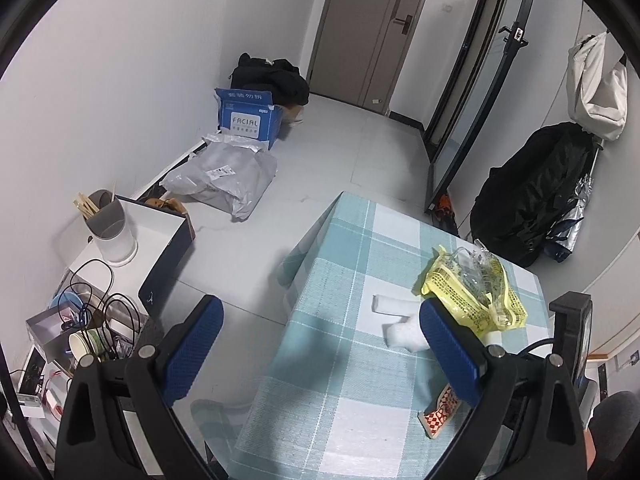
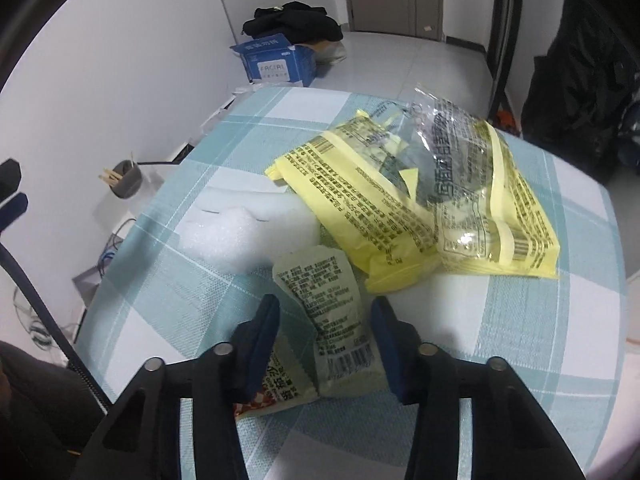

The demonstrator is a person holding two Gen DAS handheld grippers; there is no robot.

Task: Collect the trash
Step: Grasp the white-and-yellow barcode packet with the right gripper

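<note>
1. One counter [image 2: 160, 280], draped in a teal-and-white checked cloth, carries all the trash in view.
2. Two yellow printed wrappers lie overlapping on the far right part of the counter: the flatter one [image 2: 360, 200] on the left, the second [image 2: 520, 216] on the right.
3. One clear crinkled plastic bag [image 2: 452, 132] rests on top of the two yellow wrappers, touching both.
4. One white foam piece [image 2: 240, 228] lies just left of the yellow wrappers, its right end tucked against them.
5. One small pale green snack wrapper [image 2: 324, 300], printed with text and a barcode, lies at the near edge of the pile, touching the foam piece; its red-and-white patterned end points toward the camera.
6. Two hand-held grippers show. The right hand-held gripper [image 2: 325, 338] points steeply down with its blue pads on either side of the small wrapper; the jaws stand at a narrow gap and the pads do not appear to press on the wrapper.
7. The left hand-held gripper [image 1: 320, 344] hovers over the counter's left edge with its jaws spread wide and nothing between them; its right finger passes in front of the foam piece.
8. On the floor beyond: one blue carton [image 1: 246, 120], one grey mailing bag [image 1: 224, 180], one black bundle of clothing [image 1: 272, 78].
</note>
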